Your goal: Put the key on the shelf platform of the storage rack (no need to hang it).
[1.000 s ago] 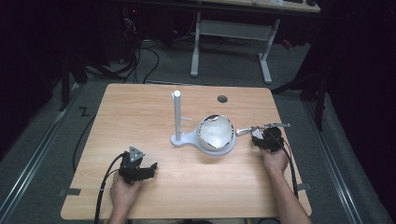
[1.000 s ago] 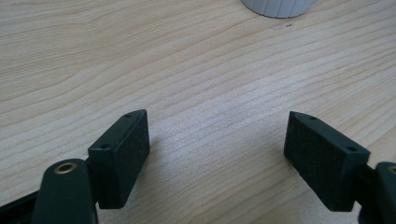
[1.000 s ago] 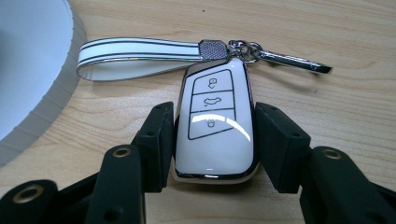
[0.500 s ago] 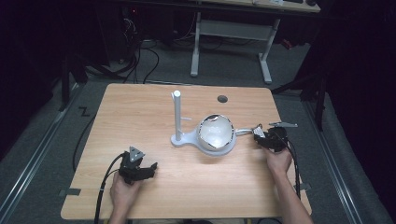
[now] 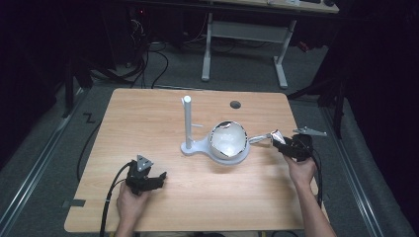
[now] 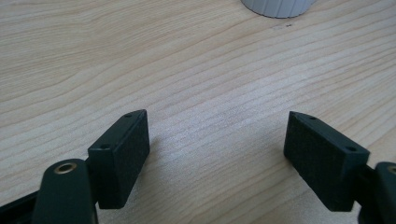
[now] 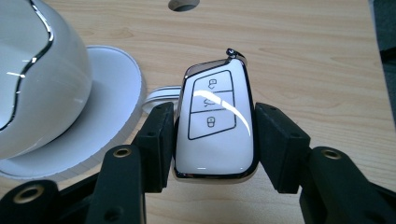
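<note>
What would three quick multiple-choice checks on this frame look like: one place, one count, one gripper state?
1. Where is the white dome-shaped object?
A. on its white round base, right of the white post
B. at the table's near left corner
C. on the floor

2. How many button icons show on the car key fob?
A. one
B. three
C. five

3. What is the state of the right gripper?
A. open over bare wood
B. shut on the car key fob
C. shut on the post

Answers:
1 A: the high view shows it beside the white post.
2 B: three icons sit in a stacked panel in the right gripper view.
3 B: both jaws press the fob's sides; the left gripper stands open over the table.
</note>
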The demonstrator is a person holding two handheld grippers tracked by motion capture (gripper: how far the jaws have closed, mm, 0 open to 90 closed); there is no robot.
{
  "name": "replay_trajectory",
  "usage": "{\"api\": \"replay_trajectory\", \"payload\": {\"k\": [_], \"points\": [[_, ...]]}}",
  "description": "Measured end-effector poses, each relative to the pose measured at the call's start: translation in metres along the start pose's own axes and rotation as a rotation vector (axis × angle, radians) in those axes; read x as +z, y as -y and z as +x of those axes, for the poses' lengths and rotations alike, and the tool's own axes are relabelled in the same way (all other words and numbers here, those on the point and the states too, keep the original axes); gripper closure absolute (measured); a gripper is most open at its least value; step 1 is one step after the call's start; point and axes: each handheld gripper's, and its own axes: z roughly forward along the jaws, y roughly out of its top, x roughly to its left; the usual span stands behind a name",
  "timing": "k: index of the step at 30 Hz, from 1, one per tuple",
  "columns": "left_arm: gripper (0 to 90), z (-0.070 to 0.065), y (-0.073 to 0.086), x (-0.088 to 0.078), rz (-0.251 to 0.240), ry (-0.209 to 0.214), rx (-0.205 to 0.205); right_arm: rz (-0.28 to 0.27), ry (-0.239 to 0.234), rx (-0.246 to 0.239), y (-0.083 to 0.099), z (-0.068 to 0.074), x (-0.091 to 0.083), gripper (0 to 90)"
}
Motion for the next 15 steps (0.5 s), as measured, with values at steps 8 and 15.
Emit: {"api": "replay_trajectory", "payload": {"k": [8, 15], "points": [[22.9, 0.000, 0.000, 0.000, 0.000, 0.000, 0.000, -0.038, -0.034, -0.027, -0.003, 0.006, -0.016, 50.3], [22.9, 0.000, 0.000, 0.000, 0.000, 0.000, 0.000, -0.080, -0.034, -0.042, -0.006, 0.011, -0.032, 50.3]]}}
